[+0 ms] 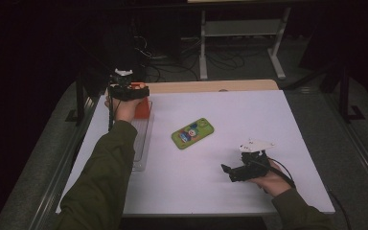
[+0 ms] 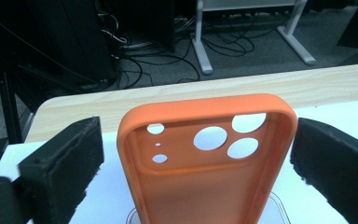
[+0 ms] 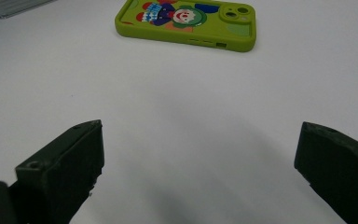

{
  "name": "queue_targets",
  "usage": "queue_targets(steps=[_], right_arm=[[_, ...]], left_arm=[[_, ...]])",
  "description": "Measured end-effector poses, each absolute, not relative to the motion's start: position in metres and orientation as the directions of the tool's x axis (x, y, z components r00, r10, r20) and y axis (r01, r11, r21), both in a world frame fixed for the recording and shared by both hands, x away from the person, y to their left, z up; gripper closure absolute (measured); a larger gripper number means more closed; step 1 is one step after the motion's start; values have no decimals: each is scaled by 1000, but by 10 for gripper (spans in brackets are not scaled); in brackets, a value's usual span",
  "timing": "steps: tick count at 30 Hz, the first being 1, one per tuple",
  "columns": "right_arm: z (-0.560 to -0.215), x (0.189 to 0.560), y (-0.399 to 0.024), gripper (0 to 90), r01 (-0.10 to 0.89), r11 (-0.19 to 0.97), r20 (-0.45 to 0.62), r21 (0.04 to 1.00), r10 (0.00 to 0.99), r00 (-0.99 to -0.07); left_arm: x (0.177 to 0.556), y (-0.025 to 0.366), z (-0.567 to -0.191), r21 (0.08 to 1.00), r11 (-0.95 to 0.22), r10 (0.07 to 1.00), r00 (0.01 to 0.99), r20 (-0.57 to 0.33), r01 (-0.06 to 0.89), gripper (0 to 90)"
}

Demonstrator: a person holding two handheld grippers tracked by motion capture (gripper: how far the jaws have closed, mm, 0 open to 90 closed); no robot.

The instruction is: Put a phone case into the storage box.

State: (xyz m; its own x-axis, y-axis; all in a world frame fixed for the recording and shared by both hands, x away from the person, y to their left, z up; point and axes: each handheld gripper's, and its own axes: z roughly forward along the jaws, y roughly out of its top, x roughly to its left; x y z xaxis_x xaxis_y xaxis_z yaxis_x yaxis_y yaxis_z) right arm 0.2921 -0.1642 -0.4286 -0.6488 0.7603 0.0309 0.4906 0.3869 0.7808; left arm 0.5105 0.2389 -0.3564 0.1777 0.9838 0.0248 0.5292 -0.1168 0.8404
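An orange phone case (image 2: 205,186) stands upright between the jaws of my left gripper (image 2: 199,126), its inner side with the camera holes facing the camera. A gap shows beside the left pad (image 2: 70,158), and the right pad (image 2: 331,163) sits just off the case's edge. From above, the left gripper (image 1: 129,91) is at the table's far left with the orange case (image 1: 143,109) below it. A green phone case with a cartoon clown (image 1: 192,133) lies flat mid-table. My right gripper (image 1: 226,169) rests open near the front right, pointing at the green case (image 3: 186,21), nothing between its jaws (image 3: 200,126).
A clear plastic tray (image 1: 141,143) lies along the left side of the white mat (image 1: 249,120), just under the orange case. A strip of bare wood (image 1: 211,86) runs along the far edge. Beyond the table are cables and a white stand's legs (image 1: 278,57).
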Motion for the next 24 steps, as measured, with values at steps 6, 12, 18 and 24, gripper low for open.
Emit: queue_targets(steps=[6,12,18,24], right_arm=[[-428,292,-165,10,490,385,31,782,761,-648],[-428,292,-164,10,497,366,44,787,770,-637],[-428,294,-165,10,502,370,44,782,771,-636],[-427,293,-164,10,502,367,39,783,777,-629]], left_arm=[[506,242,-350,835,-145,978,203,40,530,0],[497,247,-342,823,-162,972,232,38,545,0],[487,250,-334,809,-194,959,281,37,555,0],[478,252,-332,802,-196,952,307,18,564,0]])
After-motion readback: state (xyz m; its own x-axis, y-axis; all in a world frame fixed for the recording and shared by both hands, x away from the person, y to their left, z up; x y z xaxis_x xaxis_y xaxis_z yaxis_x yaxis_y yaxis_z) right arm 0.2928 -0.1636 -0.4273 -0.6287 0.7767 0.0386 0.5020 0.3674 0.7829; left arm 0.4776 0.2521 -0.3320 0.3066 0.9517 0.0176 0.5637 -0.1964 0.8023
